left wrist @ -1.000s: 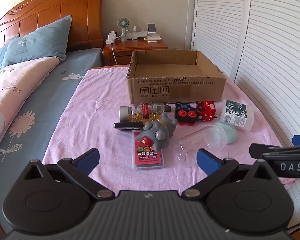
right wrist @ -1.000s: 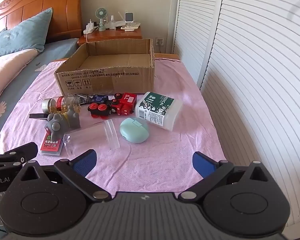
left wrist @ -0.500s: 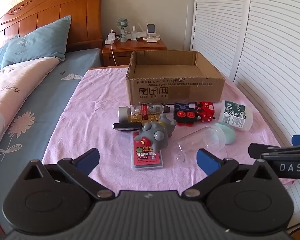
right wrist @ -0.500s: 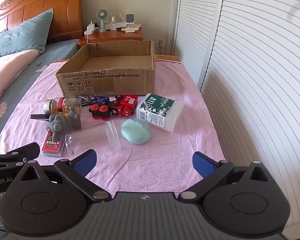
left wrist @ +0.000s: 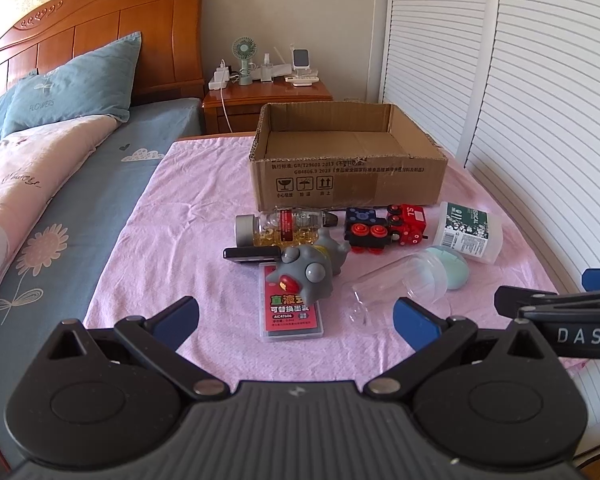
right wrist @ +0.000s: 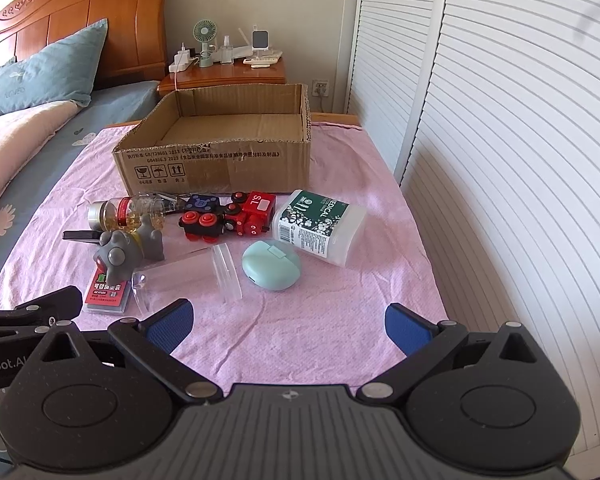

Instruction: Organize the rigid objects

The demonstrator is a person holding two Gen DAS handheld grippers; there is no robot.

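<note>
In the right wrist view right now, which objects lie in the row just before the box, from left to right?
Bottle with silver cap → toy train → white medical container.

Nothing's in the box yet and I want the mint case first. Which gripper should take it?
Right, probably. The mint case lies almost straight ahead of the open right gripper. For the left gripper it sits off to the right, partly behind the clear cup.

Sunlit bedroom — wooden headboard point(left wrist: 100, 24), nightstand point(left wrist: 268, 96), louvred doors point(left wrist: 540, 80), probably wardrobe.
</note>
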